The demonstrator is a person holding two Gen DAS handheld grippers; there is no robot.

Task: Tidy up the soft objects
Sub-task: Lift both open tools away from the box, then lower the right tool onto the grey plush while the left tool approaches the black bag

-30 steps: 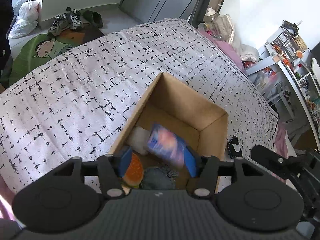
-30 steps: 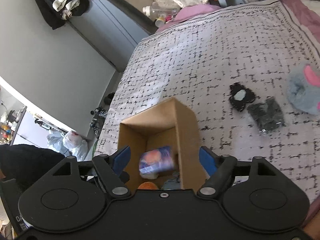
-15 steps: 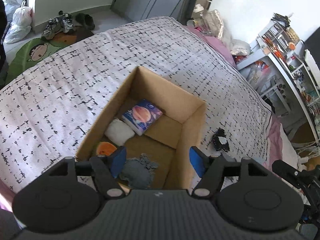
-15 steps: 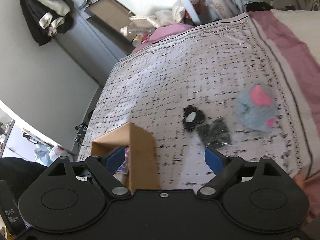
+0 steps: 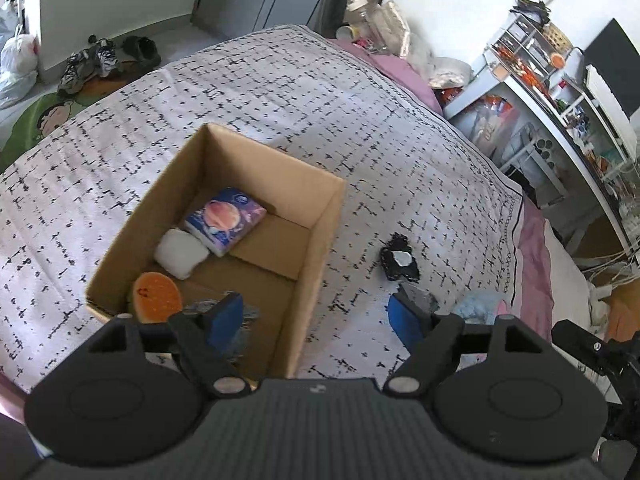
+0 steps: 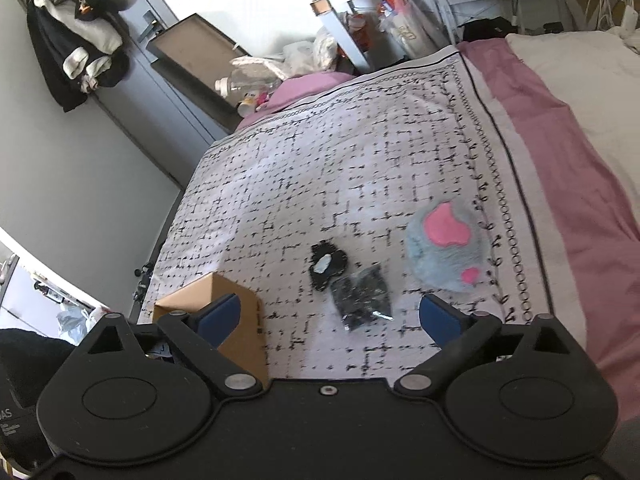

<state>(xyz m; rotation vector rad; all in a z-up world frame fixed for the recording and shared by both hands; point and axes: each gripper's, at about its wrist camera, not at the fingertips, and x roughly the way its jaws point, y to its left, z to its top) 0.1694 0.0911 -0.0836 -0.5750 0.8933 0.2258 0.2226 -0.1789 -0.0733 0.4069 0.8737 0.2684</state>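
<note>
- The left claw hangs above the near right wall of the cardboard box, its blue pads spread apart and holding nothing; a second ago the same pads framed a blurred tissue pack in mid-air over the box.
- That tissue pack now lies flat on the box floor toward the far left corner, touching a white soft pad just nearer the camera.
- An orange round toy leans at the near left wall of the box, and a grey-blue knitted piece sits partly hidden behind the left pad.
- In the left wrist view the box has slid from centre to the left, so the bedspread to its right now shows.
- There a black frilly item with a pale centre lies on the bedspread, apart from the box.
- The right claw is also spread wide and empty; a second ago it looked down into the box, and now only the box corner shows at lower left.
- Between its pads lies a dark mesh bundle, touching the black frilly item.
- Farther right, near the patterned border, rests a grey fluffy plush with pink patches, clear of the others.
</note>
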